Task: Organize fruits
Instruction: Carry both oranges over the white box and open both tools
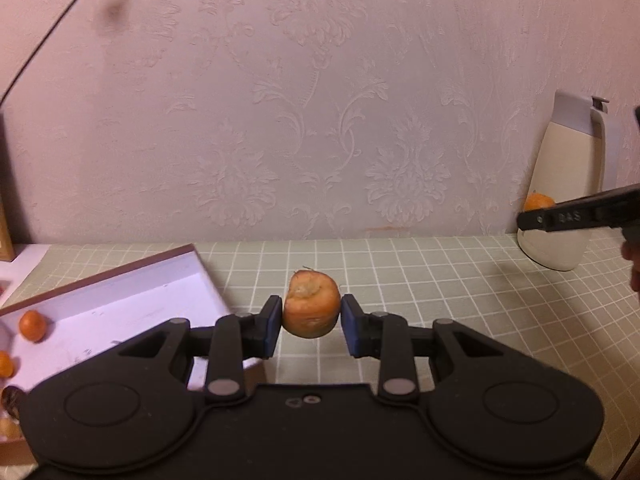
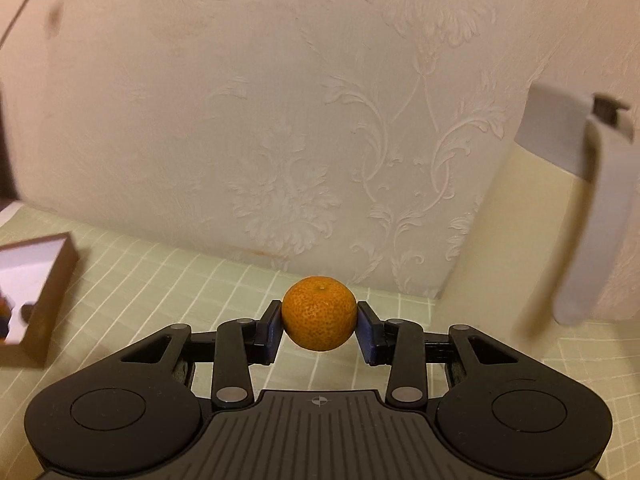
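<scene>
My left gripper (image 1: pixel 311 322) is shut on a dull orange, misshapen fruit (image 1: pixel 311 305) and holds it above the checked mat, just right of a shallow white box (image 1: pixel 120 304). Two small mandarins (image 1: pixel 32 325) lie in that box. My right gripper (image 2: pixel 319 328) is shut on a round orange mandarin (image 2: pixel 319 312) and holds it above the mat near the wall. The right gripper (image 1: pixel 568 214) also shows at the right edge of the left wrist view, with its mandarin (image 1: pixel 538 202) in front of a jug.
A cream jug with a grey lid and handle (image 2: pixel 532 216) stands at the right by the wall; it also shows in the left wrist view (image 1: pixel 568 184). The brown-rimmed box (image 2: pixel 40 292) lies at the left. A patterned wall closes the back.
</scene>
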Demonstrator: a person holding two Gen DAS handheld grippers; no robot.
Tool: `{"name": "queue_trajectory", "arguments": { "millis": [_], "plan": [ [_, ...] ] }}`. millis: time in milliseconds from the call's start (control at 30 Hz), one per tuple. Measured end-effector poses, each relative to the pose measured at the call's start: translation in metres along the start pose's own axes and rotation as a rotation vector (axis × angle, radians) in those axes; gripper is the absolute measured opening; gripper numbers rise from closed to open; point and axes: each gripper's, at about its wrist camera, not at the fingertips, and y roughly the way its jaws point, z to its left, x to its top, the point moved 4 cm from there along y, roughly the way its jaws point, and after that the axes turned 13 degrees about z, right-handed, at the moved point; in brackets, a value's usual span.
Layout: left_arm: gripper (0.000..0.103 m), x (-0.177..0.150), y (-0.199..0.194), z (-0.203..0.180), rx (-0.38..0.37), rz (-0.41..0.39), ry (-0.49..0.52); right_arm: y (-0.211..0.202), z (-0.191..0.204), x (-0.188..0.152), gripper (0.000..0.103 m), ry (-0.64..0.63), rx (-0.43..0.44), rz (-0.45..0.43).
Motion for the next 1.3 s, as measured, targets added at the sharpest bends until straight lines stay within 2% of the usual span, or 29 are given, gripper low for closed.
{"name": "queue_trajectory", "arguments": {
  "millis": [133,300,433,700,967,1300],
  "plan": [
    [0.022,-0.009,-0.015,0.01,0.02,-0.004,-0.007,-0.023,0.029,-0.021,0.039,-0.064,0.034,0.016],
    [0.022,-0.022,-0.033,0.035,0.069,-0.004,-0.029,-0.042,0.069,-0.03,0.039,-0.141,0.083,0.011],
    [0.022,-0.035,-0.047,0.061,0.115,0.001,-0.064,-0.048,0.087,-0.026,0.039,-0.142,0.121,0.011],
    [0.022,-0.045,-0.067,0.106,0.18,-0.005,-0.144,-0.046,0.146,-0.017,0.039,-0.226,0.221,0.002],
    [0.022,-0.054,-0.078,0.137,0.216,-0.01,-0.201,-0.049,0.21,-0.01,0.039,-0.301,0.301,-0.023],
    [0.022,-0.053,-0.084,0.17,0.255,-0.029,-0.262,-0.047,0.253,-0.002,0.039,-0.323,0.354,-0.052]
  ]
}}
